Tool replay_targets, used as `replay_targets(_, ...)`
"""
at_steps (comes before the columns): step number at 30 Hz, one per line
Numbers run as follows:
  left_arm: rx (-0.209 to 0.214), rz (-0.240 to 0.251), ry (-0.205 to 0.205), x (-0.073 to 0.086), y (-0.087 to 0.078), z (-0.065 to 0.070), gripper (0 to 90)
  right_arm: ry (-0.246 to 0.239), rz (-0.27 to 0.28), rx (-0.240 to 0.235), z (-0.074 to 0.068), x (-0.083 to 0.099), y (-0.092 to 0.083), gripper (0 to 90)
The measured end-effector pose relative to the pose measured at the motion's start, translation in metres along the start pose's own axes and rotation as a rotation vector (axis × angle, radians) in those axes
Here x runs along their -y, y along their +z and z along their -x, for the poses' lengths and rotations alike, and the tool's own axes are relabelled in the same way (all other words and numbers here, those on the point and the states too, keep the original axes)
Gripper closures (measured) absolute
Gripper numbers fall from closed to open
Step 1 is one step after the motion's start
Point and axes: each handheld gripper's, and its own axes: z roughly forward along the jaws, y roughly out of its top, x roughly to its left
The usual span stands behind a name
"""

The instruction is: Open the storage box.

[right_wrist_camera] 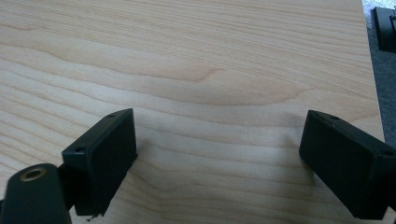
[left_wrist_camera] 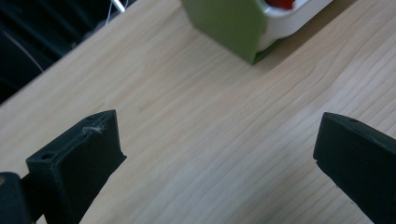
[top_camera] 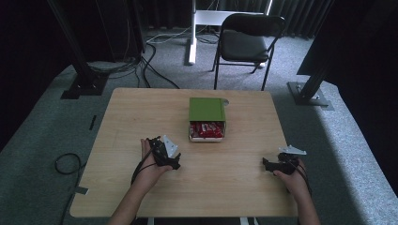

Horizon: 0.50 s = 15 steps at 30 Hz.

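the wooden counter (top_camera: 141,117) carries a white box (top_camera: 206,137) with a green lid (top_camera: 206,109) slid back over red packets (top_camera: 206,129), at its middle. both the left claw (top_camera: 170,161) and right claw (top_camera: 270,165) gape, holding nothing. best approach: steady the box, then grip the lid's edge squarely.

A small box (top_camera: 207,119) sits flat on the counter (top_camera: 141,112), just past its middle. Its green lid (top_camera: 206,108) covers the far part; the near end stands open, showing red packets (top_camera: 206,130) packed inside white walls.
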Motion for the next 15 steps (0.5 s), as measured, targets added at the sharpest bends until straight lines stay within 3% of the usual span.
replay_targets(5, 0.034, 0.013, 0.051, -0.012, 0.003, 0.011, 1.7, 0.0, 0.0, 0.0, 0.0, 0.0, 0.0, 10.3)
replay_targets(15, 0.077, 0.032, 0.21, -0.032, 0.012, 0.033, 1.6, 0.0, 0.0, 0.0, 0.0, 0.0, 0.0, 10.3)
